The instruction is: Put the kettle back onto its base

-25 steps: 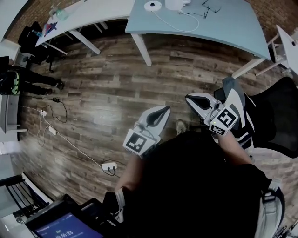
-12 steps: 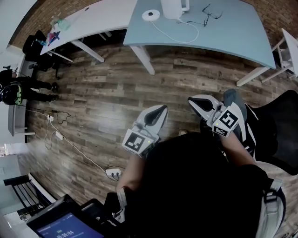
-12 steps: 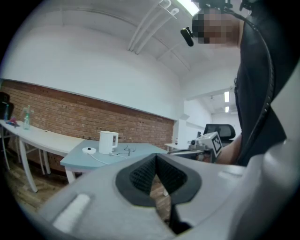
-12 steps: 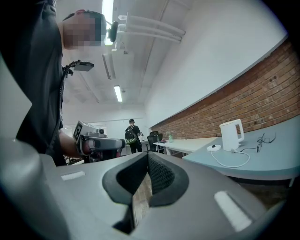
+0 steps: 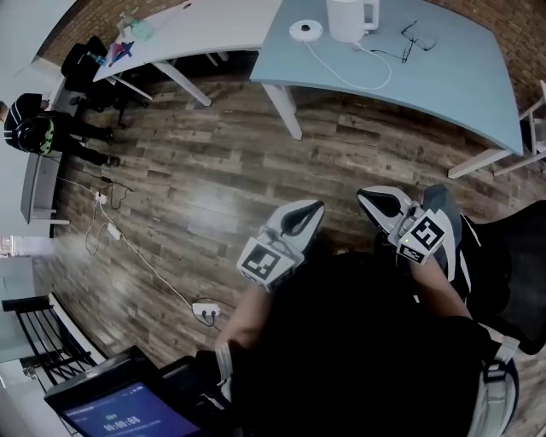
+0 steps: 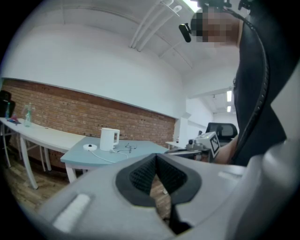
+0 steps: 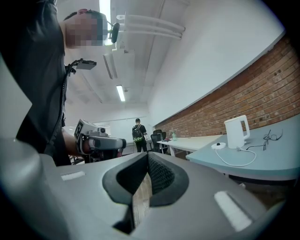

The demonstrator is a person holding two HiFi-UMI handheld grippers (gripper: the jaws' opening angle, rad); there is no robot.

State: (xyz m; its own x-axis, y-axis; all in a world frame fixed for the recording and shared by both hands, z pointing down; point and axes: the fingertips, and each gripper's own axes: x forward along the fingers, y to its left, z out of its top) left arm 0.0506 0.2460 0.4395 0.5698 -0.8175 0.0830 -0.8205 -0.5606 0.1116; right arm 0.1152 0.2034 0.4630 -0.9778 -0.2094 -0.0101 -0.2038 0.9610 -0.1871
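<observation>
Two empty claws, left gripper point(image 5: 311, 209) and right gripper point(image 5: 368, 198), jaws pressed together, hang over the floor point(image 5: 205, 171) well short of the table point(image 5: 444, 77), where the kettle point(image 5: 350, 19) stands by the far edge just beside its base point(image 5: 304, 31), not on it, so I'd say the whole job is left to do.

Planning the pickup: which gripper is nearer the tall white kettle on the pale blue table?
Right. The right gripper is well short of the tall white kettle, across the wooden floor. The left gripper sits slightly farther back and off to the left.
</observation>
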